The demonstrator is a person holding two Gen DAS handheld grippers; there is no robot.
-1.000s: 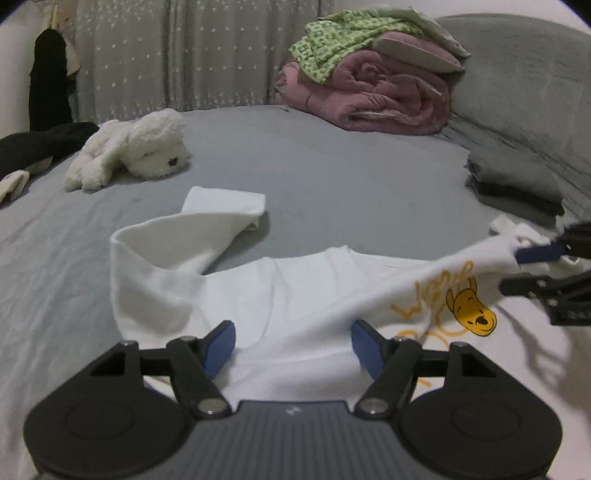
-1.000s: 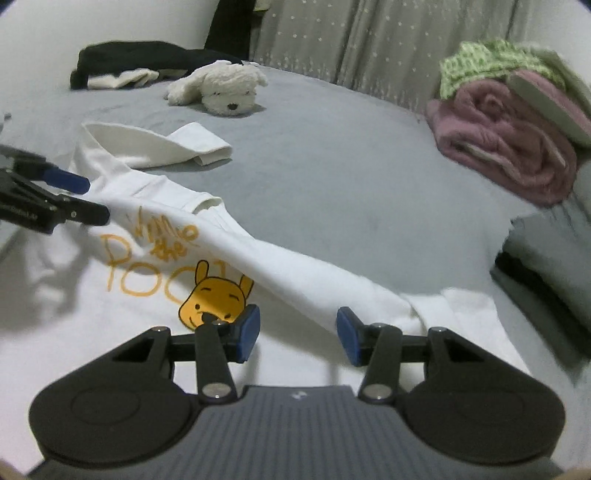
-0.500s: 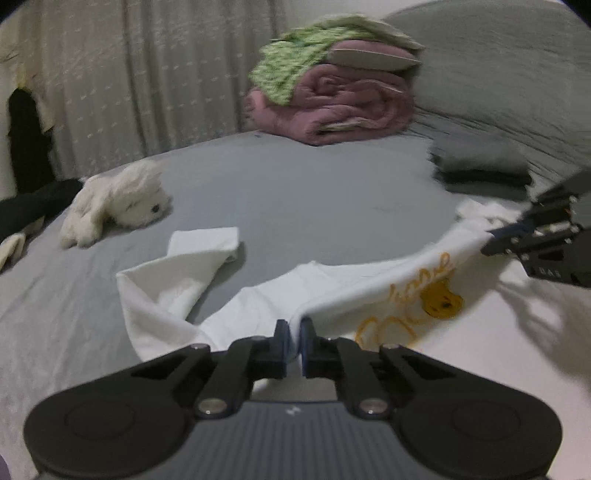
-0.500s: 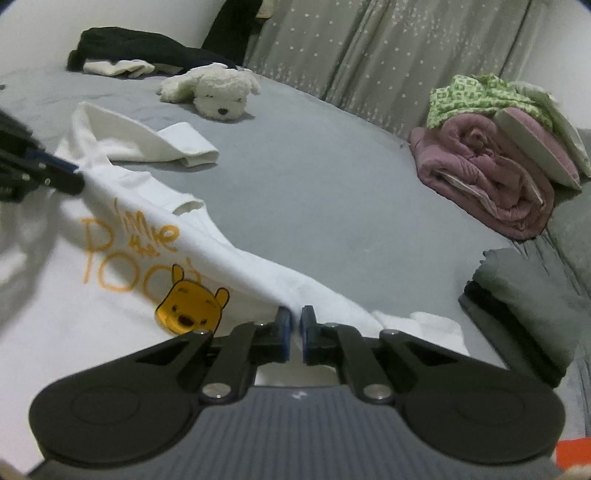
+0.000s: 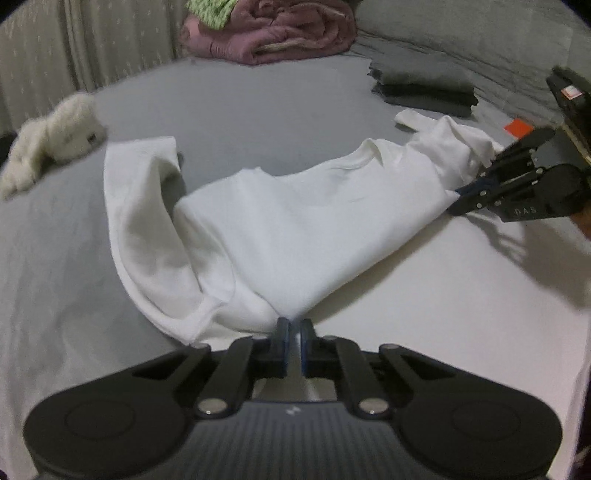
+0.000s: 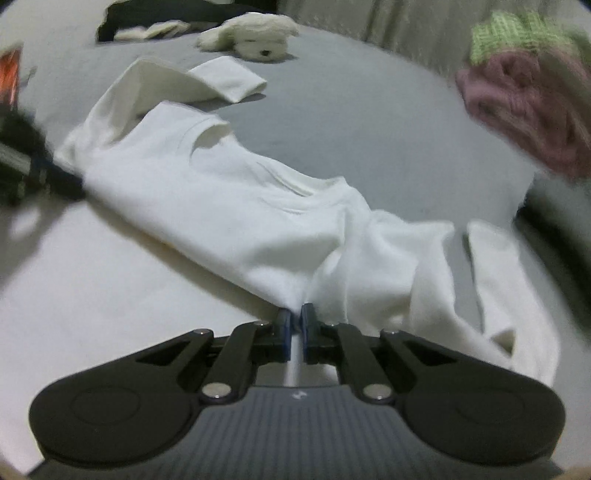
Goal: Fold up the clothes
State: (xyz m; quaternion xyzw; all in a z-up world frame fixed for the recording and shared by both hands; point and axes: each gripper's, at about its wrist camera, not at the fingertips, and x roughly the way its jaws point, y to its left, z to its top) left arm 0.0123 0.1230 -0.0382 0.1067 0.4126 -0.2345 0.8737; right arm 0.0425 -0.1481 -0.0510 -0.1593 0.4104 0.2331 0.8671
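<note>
Left wrist view: left gripper (image 5: 293, 326) is clamping a pinch of the white shirt (image 5: 295, 229) between nearly closed jaws, at the near edge of the fold. The shirt is lying on the grey bed (image 5: 258, 99), top part doubled over so plain fabric is facing up and no print is showing. Right gripper (image 5: 460, 201) is pinching the same folded edge far to the right. One sleeve (image 5: 140, 192) is looping out to the left, its end resting on the bed near the plush toy (image 5: 51, 136). Folded dark clothes (image 5: 421, 85) and a pink blanket (image 5: 273, 33) are sitting further back, well clear.

Right wrist view: right gripper (image 6: 294, 325) is closed on bunched shirt cloth (image 6: 236, 206), fabric visibly wedged between the pads. The other sleeve (image 6: 491, 288) is trailing loose to the right. Left gripper (image 6: 40, 173) is showing blurred at the left edge.

Judgement: the fold-over is in progress. To do it well, I'd be keeping both grips level and pulling apart slightly so the edge is staying taut, then laying it down square. Risk: bunched cloth at the right grip is leaving a wrinkle; both sleeves are still needing tucking in.
</note>
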